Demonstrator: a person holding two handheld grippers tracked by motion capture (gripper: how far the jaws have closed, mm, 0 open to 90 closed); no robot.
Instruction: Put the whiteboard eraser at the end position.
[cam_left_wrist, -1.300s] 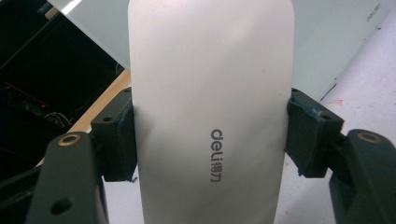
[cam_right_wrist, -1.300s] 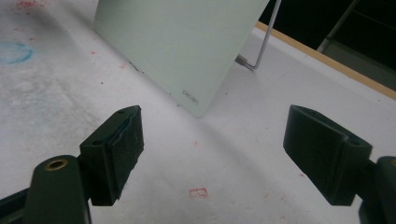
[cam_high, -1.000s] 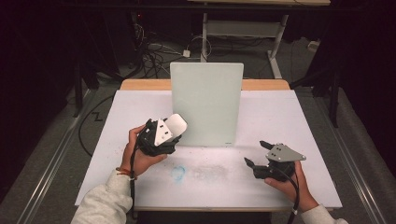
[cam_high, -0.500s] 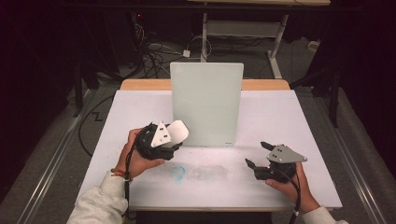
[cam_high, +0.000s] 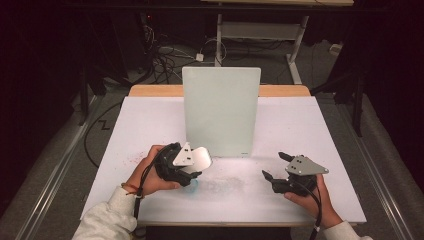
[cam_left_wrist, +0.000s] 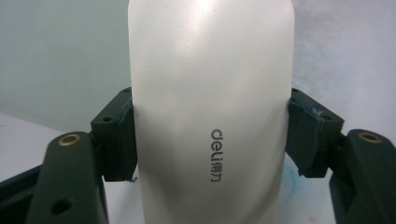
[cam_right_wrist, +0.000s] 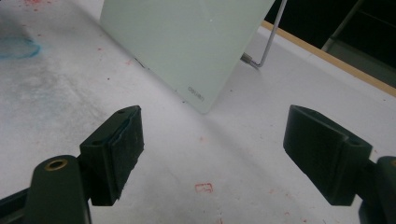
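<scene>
A pale green-white glass board (cam_high: 221, 110) stands upright on the white table (cam_high: 300, 130), held from behind by a wire stand (cam_right_wrist: 266, 42). My left gripper (cam_high: 192, 167) is low over the table at the board's lower left corner. It is shut on a white plastic eraser (cam_high: 197, 157) marked "deli" (cam_left_wrist: 210, 116), with a pad pressed against each side. My right gripper (cam_high: 274, 165) hovers near the front right, its jaws wide apart with nothing between them (cam_right_wrist: 212, 140). It points at the board's lower corner (cam_right_wrist: 187, 42).
Smudged blue marker (cam_right_wrist: 16, 46) and small red specks stain the table in front of the board. A wooden edge (cam_high: 285, 91) runs behind the board. Cables and a desk frame (cam_high: 260, 30) lie on the dark floor beyond.
My left gripper has carried the eraser down and toward the person, slightly to the right, closer to the table. The right gripper has barely shifted.
</scene>
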